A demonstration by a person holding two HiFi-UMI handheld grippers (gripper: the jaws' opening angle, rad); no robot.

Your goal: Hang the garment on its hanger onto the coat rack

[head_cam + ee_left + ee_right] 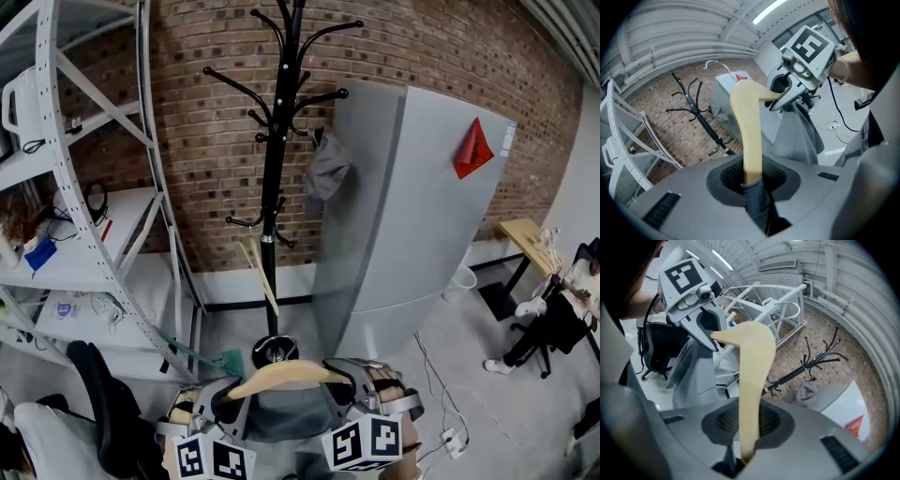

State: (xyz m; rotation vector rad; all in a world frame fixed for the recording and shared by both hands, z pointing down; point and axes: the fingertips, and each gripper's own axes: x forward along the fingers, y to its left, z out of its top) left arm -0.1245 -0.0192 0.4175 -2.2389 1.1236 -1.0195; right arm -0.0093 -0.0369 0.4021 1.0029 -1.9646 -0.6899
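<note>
so, the coat rack (275, 169) is the black one standing against the brick wall (216, 122), and everything else is easiest to place off that. the hanger (286, 373) is pale wood. in the head view it sits low, well short of the coat rack and out in front of its base, held roughly level. the garment (281, 417) is grey, draped on the hanger and hanging below it. it's not on any of the coat rack's hooks yet.

the left hand-held gripper (223, 398) is clamped on the hanger's left end. the left gripper view shows the wood running straight out from between its jaws, with a bit of dark knit fabric pinched in there too. the right hand-held gripper (361, 382) is clamped on the other end, and the right gripper view has the pale wood squeezed between its jaws. each gripper view also catches the other gripper biting the far tip of the hanger, with grey cloth hanging under it. the hanger's wire hook (717, 65) rises from its middle.

around the coat rack: a crumpled grey rag (328, 169) hangs off one of its right-hand hooks. a tall grey cabinet (412, 234) with a red triangle sticker (472, 150) stands just right of it. white metal shelving (84, 187) is off to its left, and a pale stick (258, 272) leans by its lower pole.
</note>
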